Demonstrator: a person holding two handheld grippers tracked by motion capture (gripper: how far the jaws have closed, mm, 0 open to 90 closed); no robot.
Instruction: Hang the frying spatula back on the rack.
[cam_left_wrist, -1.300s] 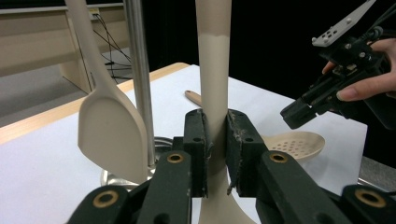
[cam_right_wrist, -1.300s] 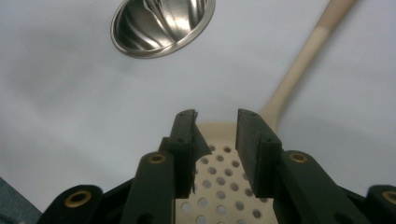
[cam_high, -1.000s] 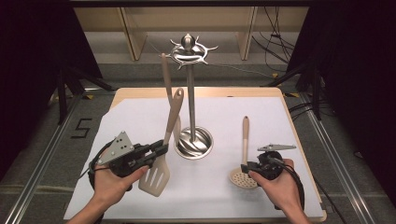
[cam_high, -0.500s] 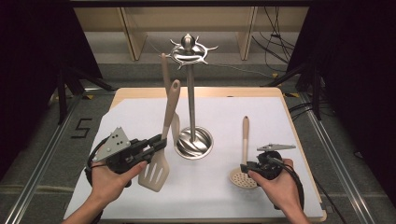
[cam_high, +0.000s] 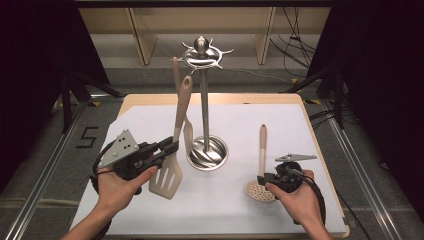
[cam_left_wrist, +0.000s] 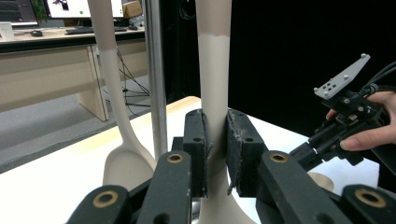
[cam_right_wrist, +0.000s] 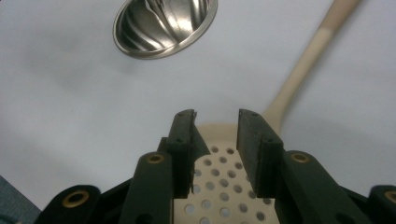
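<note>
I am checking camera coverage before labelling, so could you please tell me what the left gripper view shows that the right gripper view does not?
Left gripper view alone: the left gripper shut on the slotted turner's handle, a hanging spoon, the stand's pole, and the other hand farther off.

Right gripper view alone: the right gripper open over the perforated skimmer, which lies flat, and the stand's round base.

Shared: the white table cover and parts of the same metal stand.

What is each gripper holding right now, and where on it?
Left gripper clamps the beige slotted spatula low on its handle. Right gripper is open over the beige perforated skimmer.
</note>
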